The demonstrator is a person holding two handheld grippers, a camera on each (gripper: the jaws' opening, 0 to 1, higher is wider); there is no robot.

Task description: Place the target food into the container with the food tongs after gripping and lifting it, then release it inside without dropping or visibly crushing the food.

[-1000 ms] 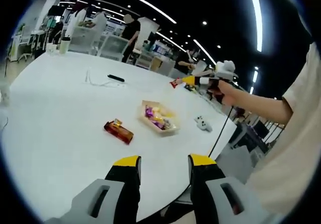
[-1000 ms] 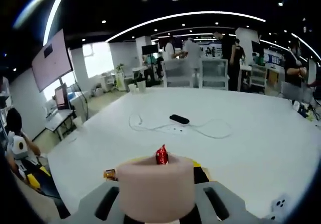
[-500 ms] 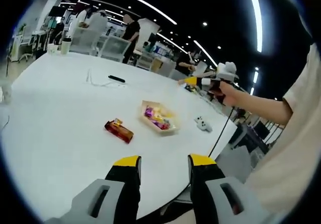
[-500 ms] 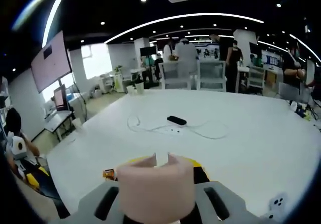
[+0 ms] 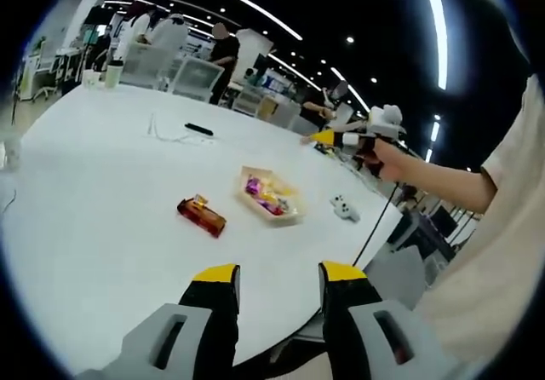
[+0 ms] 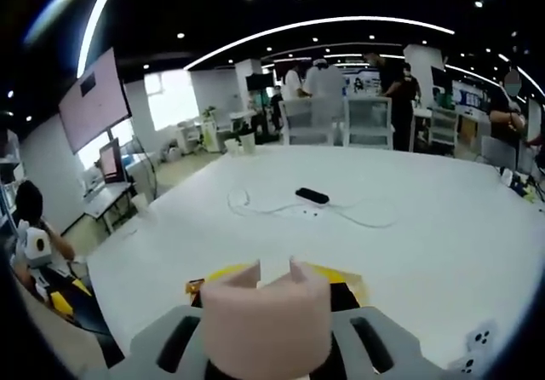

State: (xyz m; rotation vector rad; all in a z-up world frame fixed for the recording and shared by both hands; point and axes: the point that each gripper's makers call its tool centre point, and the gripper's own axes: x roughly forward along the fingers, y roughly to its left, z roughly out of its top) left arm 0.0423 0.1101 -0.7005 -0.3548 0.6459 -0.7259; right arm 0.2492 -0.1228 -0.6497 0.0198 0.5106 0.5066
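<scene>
**Holding both tongs above the bench, food in tray**

Looking along the left tongs: the two yellow-tipped jaws stand apart with a clear gap and nothing between them, raised over the near edge of the white bench. Ahead on the bench lies a shallow clear container with brightly wrapped sweets inside, purple and yellow among them. Just beside it, toward the camera and to the left, lies a red-brown wrapped snack bar, apart from the container. A small white block with dark dots sits to the right of the container. Farther back lie a black remote-like object and a thin white cable.

The right tongs come into the left gripper view from the right, held in a person's hand well above the bench, beyond the container. Their yellow tips are too small to tell if open or closed.

In the right gripper view, a pale pink notched piece covers the jaws; cannot tell their state. People stand at the far side of the room.
</scene>
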